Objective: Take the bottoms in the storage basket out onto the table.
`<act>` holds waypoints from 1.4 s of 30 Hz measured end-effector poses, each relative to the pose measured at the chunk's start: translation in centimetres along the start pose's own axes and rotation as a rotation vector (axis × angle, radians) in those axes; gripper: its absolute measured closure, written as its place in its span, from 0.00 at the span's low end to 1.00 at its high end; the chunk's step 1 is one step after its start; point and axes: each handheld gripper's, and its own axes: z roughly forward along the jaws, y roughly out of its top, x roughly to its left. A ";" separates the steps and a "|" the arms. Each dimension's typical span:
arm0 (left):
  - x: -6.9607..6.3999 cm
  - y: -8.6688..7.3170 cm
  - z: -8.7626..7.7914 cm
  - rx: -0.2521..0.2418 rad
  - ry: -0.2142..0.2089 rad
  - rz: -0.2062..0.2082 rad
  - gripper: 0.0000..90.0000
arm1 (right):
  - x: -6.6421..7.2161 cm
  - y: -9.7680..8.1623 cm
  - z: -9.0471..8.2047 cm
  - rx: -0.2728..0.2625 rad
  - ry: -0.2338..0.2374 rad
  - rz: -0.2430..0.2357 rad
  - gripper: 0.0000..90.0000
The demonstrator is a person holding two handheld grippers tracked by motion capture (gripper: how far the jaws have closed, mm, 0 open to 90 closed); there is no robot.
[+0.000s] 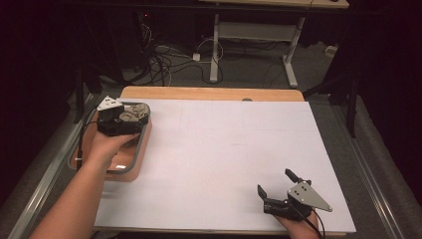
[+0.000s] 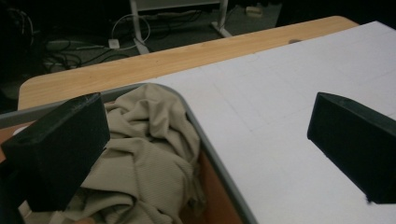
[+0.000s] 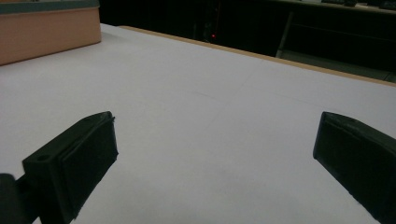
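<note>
In the high view, a wooden worktop (image 1: 209, 93) carries one large white sheet (image 1: 224, 159) over most of its surface, and one shallow tray (image 1: 141, 149) with a grey rim and orange walls sits at the left edge. The left gripper (image 1: 130, 119) hangs over the far end of that tray, just above a crumpled beige cloth (image 1: 135, 112) lying in its far corner; how its fingers stand is hard to read from here. The right gripper (image 1: 276, 186) rests low at the near right of the sheet, well apart from the tray, its fingers spread. Cables and table legs clutter the floor beyond. The left gripper view brings the cloth (image 2: 149, 154) close: ribbed, folded on itself, heaped against the tray's rounded grey rim (image 2: 219, 172), with one finger (image 2: 60, 149) above the cloth and the other over the white sheet (image 2: 289, 116), so the fingers are wide apart and straddle the rim, pinching nothing. The right gripper view shows its two fingers (image 3: 74, 158) spread over bare white sheet (image 3: 210, 121), with the tray's orange wall (image 3: 46, 32) far off at the upper left. No writing or label can be read in any view.
</note>
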 end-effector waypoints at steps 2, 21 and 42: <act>0.6 -0.1 0.5 0.026 0.006 -0.013 0.00 | 0.0 0.0 0.0 0.000 0.000 -0.001 0.01; 5.2 -0.9 4.1 0.192 0.058 -0.148 0.00 | 0.0 -0.1 0.0 0.008 -0.002 -0.007 0.01; 6.9 -2.8 6.7 0.453 0.033 -0.192 0.00 | 0.0 -0.3 0.1 0.010 0.002 -0.001 0.01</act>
